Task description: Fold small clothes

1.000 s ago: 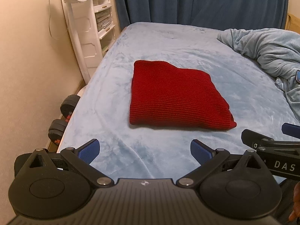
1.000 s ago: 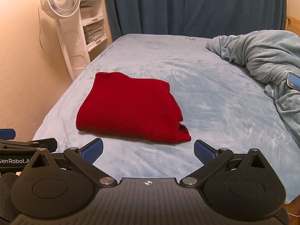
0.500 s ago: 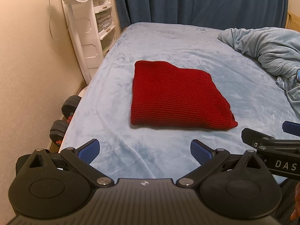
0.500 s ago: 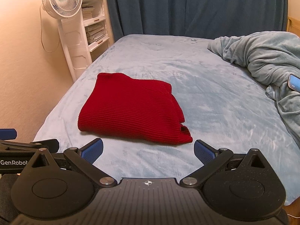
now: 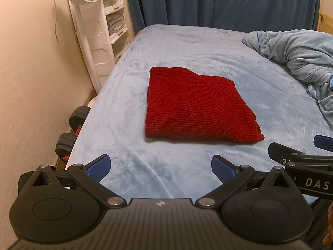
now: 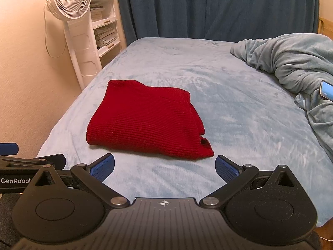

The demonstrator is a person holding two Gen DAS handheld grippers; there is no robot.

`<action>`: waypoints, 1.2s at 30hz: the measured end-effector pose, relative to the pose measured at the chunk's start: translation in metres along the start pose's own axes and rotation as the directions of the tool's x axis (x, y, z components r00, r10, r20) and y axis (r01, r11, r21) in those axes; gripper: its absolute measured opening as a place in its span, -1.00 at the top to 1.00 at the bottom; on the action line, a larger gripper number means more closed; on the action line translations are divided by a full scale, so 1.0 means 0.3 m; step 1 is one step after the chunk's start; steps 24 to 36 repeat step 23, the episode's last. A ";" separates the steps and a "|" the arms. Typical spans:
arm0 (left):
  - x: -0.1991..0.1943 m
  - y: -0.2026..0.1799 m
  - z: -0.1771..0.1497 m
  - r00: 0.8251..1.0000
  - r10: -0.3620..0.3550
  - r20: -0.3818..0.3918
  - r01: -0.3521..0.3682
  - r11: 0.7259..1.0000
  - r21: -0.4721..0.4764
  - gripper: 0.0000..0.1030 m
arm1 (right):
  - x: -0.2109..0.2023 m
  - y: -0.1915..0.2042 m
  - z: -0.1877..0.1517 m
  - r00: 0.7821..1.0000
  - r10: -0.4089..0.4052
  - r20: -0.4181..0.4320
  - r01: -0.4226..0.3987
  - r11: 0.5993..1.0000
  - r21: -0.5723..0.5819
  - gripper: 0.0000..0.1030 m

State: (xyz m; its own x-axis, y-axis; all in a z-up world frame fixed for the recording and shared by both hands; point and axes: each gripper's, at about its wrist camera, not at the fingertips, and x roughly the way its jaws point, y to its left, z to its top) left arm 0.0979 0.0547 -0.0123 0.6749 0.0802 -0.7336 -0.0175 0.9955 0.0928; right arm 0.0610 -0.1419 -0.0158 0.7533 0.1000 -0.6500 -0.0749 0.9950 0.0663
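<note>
A red knitted garment (image 5: 195,108) lies folded into a flat rectangle on the light blue bed (image 5: 187,48); it also shows in the right wrist view (image 6: 145,118). My left gripper (image 5: 161,166) is open and empty, held over the bed's near edge, apart from the garment. My right gripper (image 6: 164,167) is open and empty, also short of the garment's near edge. The right gripper shows at the right edge of the left wrist view (image 5: 299,158). The left gripper shows at the left edge of the right wrist view (image 6: 29,160).
A crumpled blue-grey blanket (image 6: 291,62) lies at the bed's right with a phone (image 6: 326,89) on it. A white fan (image 6: 70,0) and shelf unit (image 6: 104,27) stand at the left wall. Dumbbells (image 5: 72,129) lie on the floor by the bed. Dark blue curtain (image 5: 218,0) behind.
Both grippers have drifted slightly, so the garment sits a little differently in each view. The garment has not moved and both grippers stay open.
</note>
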 end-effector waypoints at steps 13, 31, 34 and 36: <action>0.002 0.000 -0.009 1.000 0.004 -0.002 -0.004 1.000 0.003 -0.99 | -0.001 -0.001 0.001 1.000 0.001 -0.001 -0.001 1.000 0.001 -0.98; 0.007 -0.007 -0.022 1.000 0.015 -0.017 -0.015 1.000 0.007 -0.99 | -0.001 0.006 -0.013 1.000 0.007 -0.004 -0.007 1.000 0.000 -0.98; 0.007 -0.007 -0.022 1.000 0.015 -0.017 -0.015 1.000 0.007 -0.99 | -0.001 0.006 -0.013 1.000 0.007 -0.004 -0.007 1.000 0.000 -0.98; 0.007 -0.007 -0.022 1.000 0.015 -0.017 -0.015 1.000 0.007 -0.99 | -0.001 0.006 -0.013 1.000 0.007 -0.004 -0.007 1.000 0.000 -0.98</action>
